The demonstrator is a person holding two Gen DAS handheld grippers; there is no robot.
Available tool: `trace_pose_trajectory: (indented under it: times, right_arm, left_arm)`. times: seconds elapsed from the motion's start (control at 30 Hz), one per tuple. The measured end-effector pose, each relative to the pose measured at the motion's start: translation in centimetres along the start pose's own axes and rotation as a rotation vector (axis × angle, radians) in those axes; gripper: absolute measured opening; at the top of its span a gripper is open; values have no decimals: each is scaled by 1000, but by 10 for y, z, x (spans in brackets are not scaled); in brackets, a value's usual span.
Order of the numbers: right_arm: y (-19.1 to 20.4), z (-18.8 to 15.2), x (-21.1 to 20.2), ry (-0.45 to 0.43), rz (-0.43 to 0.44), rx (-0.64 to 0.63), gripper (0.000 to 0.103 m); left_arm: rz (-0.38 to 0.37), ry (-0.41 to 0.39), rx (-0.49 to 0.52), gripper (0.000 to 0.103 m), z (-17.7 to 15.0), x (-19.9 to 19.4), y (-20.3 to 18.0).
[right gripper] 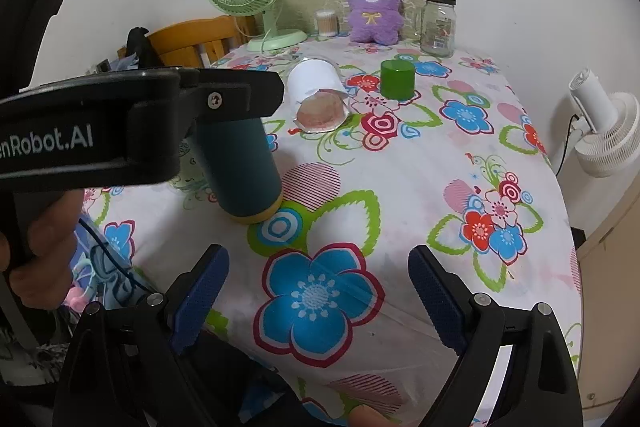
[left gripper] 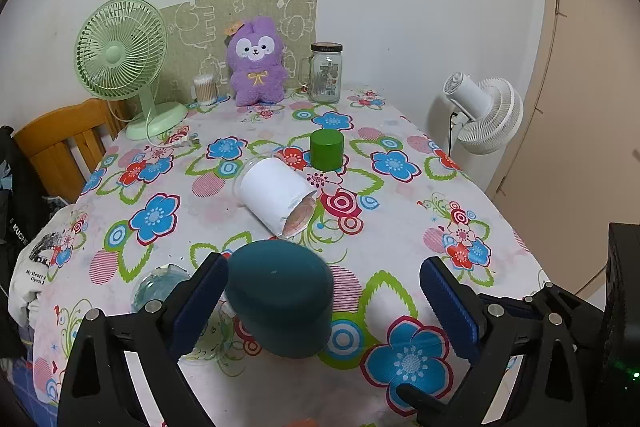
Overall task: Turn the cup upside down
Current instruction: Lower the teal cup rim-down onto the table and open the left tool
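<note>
A dark teal cup (left gripper: pixel 280 303) stands upside down on the flowered tablecloth, its flat base facing up and its yellow rim (right gripper: pixel 260 215) down on the cloth. It also shows in the right wrist view (right gripper: pixel 240 167). My left gripper (left gripper: pixel 324 303) is open, its jaws wide around the cup, the left pad (left gripper: pixel 202 303) close to the cup's side. In the right wrist view the left gripper's black body covers the cup's top. My right gripper (right gripper: pixel 318 295) is open and empty over the table's near edge, to the right of the cup.
A white-wrapped clear cup (left gripper: pixel 276 197) lies on its side mid-table. A green cylinder (left gripper: pixel 327 149) stands behind it. A clear glass (left gripper: pixel 160 285) sits left of the teal cup. Green fan (left gripper: pixel 124 63), purple plush (left gripper: pixel 256 63) and jar (left gripper: pixel 326 73) line the back. A white fan (left gripper: pixel 484 115) stands off the right edge.
</note>
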State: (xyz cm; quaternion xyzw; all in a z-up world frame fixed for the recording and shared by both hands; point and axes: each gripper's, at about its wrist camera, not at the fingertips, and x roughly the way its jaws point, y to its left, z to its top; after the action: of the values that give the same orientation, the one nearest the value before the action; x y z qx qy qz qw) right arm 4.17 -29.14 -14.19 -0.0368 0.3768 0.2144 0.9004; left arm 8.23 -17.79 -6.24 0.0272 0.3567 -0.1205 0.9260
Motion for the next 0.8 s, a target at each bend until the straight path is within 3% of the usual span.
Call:
trace_pose_trajectory:
  times: [0.8]
  right_arm:
    - [15, 16, -7, -27, -34, -14, 93]
  left_arm:
    - [-15, -55, -40, 98, 1, -24, 23]
